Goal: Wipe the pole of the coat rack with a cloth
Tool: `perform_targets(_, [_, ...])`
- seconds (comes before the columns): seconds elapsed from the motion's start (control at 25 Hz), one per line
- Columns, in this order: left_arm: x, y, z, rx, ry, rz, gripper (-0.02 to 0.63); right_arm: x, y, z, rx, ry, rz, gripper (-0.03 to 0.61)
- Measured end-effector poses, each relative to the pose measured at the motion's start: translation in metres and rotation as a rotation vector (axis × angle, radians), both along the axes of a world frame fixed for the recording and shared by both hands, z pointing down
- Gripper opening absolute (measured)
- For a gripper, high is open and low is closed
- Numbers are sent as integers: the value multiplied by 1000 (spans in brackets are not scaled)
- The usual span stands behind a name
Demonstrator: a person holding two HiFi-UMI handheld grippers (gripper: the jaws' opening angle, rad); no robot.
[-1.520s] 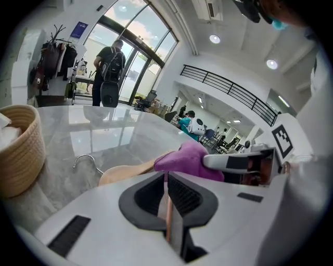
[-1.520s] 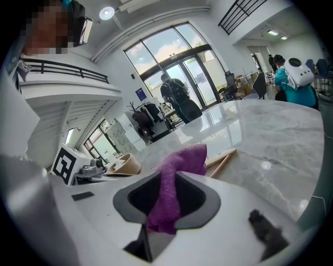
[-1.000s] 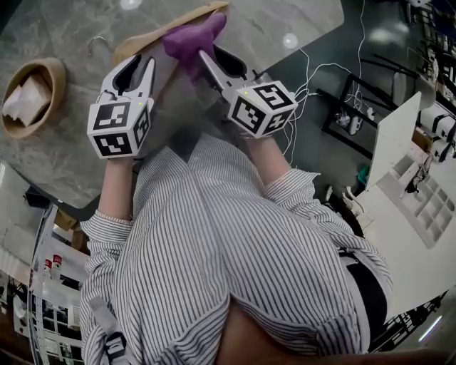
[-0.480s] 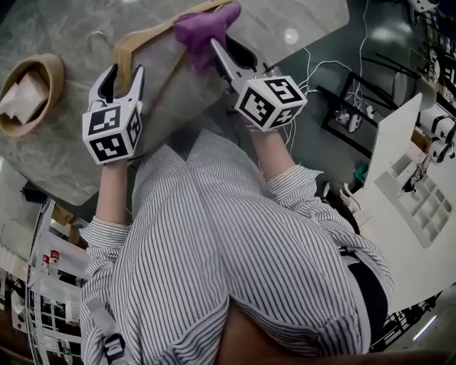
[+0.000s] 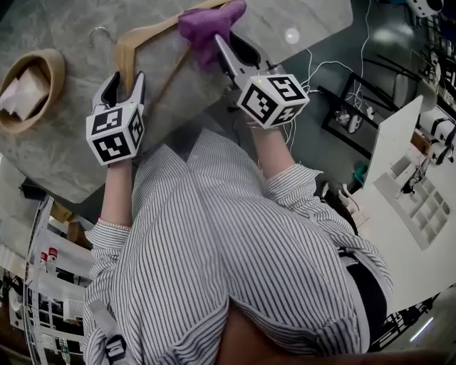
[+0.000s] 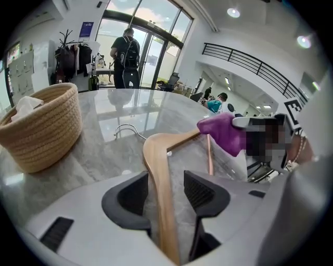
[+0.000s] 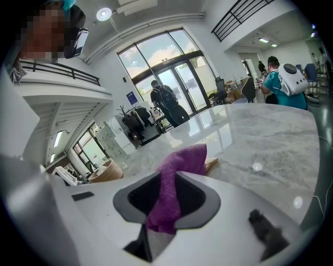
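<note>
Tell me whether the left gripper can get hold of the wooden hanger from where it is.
Probably yes. The jaws of the left gripper have just been opening and now straddle one arm of the wooden hanger; nothing else sits in the gap.

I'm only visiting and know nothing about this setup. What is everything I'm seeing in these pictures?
table: one, grey marble, under everything
hanger: one, wooden with metal hook, lying on the table
cloth: one, purple, at the hanger's far end
basket: one, tan woven, table's left, something white inside
person by the doors: one, dark clothes, far background
person in teal: one, white backpack, far background
striped shirt: one, white with dark stripes, on the wearer
left gripper: one, white, jaws have just been opening, hanger arm between them, not pinched
right gripper: one, white, shut on the cloth
</note>
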State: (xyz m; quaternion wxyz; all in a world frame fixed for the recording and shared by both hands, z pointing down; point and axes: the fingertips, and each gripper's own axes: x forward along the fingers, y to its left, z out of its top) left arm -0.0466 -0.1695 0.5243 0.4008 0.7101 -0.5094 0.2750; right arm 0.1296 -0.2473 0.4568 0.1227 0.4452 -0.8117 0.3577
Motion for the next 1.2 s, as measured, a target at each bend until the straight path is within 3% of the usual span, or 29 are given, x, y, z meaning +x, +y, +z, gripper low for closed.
perform_targets(0.24, [-5, 3, 6, -19, -39, -5, 208, 1, -3, 0, 6, 4, 6, 90])
perform_targets(0.4, [-8, 4, 8, -19, -77, -3, 157, 1, -9, 0, 15, 7, 18, 91])
perform_targets(0.52, [-6, 6, 9, -33, -62, -1, 110, 5, -15, 1, 25, 15, 30, 91])
perform_targets(1.2, [-9, 5, 10, -38, -31, -37, 104, 29, -64, 19, 35, 79, 127, 91])
